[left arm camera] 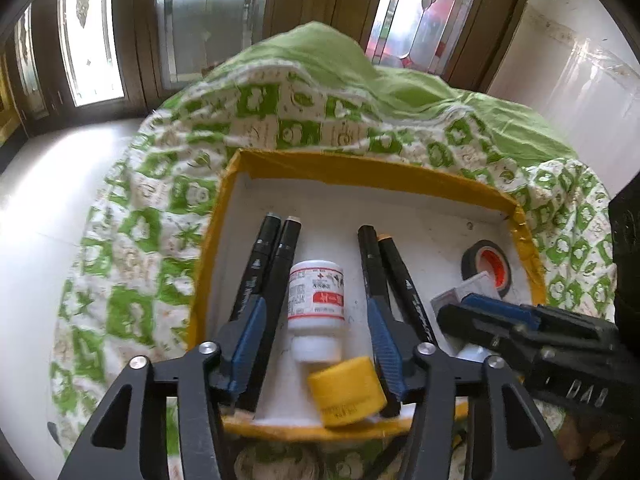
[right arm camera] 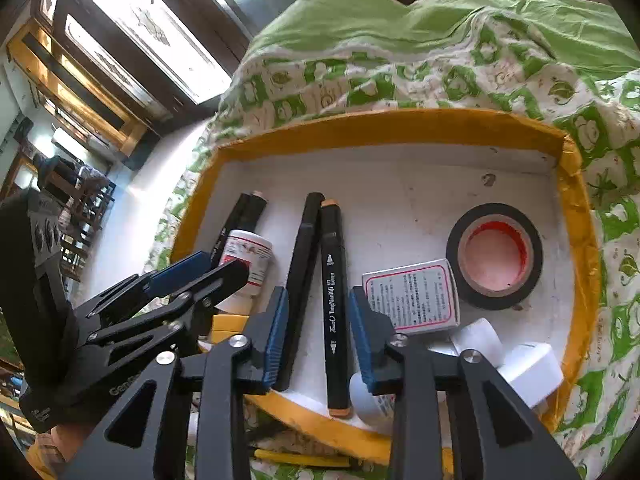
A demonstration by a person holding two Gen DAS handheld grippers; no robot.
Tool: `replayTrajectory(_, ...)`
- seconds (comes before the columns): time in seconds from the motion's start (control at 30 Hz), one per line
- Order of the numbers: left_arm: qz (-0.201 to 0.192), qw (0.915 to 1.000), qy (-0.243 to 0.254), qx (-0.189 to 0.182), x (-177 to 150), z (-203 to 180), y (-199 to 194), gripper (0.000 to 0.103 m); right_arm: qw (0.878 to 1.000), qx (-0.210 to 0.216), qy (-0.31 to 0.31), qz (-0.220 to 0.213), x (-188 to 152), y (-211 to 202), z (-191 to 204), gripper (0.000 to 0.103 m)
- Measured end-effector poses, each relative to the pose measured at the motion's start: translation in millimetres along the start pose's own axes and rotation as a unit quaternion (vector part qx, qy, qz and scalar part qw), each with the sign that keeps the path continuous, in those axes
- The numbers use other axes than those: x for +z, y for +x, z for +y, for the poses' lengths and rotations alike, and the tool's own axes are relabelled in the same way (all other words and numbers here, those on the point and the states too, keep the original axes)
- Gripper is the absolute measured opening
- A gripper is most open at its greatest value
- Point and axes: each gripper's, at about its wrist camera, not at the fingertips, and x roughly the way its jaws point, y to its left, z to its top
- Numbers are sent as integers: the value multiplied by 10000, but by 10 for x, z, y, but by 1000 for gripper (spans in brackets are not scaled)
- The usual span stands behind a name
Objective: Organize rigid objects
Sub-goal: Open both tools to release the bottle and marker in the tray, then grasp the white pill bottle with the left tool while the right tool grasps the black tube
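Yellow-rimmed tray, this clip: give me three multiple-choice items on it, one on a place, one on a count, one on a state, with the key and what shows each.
1. Where in the tray does the roll of black tape lie?
A. near the right wall
B. against the left wall
C. outside, on the cloth

2. How many black markers lie in the tray?
A. two
B. four
C. six

3. How does the white bottle rest?
A. upright
B. on its side
C. held up in the left tool

Key: 1 A, the right wrist view shows the tape by the right rim, beside the small printed box. 2 B, the left wrist view shows two pairs, one each side of the bottle. 3 B, its label faces up and its neck points toward the yellow cap; the left tool stands open around it.
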Motion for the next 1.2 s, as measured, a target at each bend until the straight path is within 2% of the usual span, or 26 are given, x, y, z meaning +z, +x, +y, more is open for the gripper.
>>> replayTrajectory(0.13,-134,9999,-40,4,-184,60,-284,68,9996,147,148,-176,-45,-208,-36,51)
replayTrajectory(0.27,-107,9998,-116,93,-479,138,-495,70,9985,312,359,-283,-162,-404,-97,65)
replayTrajectory(0.53,11,9992,-341,228,-1064,180,-706,70,9976,467,499,-104,-555,-586,-119,72)
replayTrajectory(0.8,60,9978,-661,16,-1247,142,-732,70,9973,514,451,265,-1051,-602,-117,81)
replayTrajectory(0.97,-45,9903,-1383,-109,-1309,421,-769,70,9979,368,1,539,-1245,-491,48,81)
replayTrajectory(1.0,-84,9879,-1540,-134,-1320,484,-786,70,9973,397,-162,590,-1278,-464,127,79)
replayTrajectory(1.07,-165,9838,-1777,-177,-1346,576,-816,70,9956,475,-357,718,-1326,-403,229,64)
replayTrajectory(1.2,-203,9806,-1942,-166,-1359,648,-811,70,9920,550,-607,956,-1421,-241,412,57)
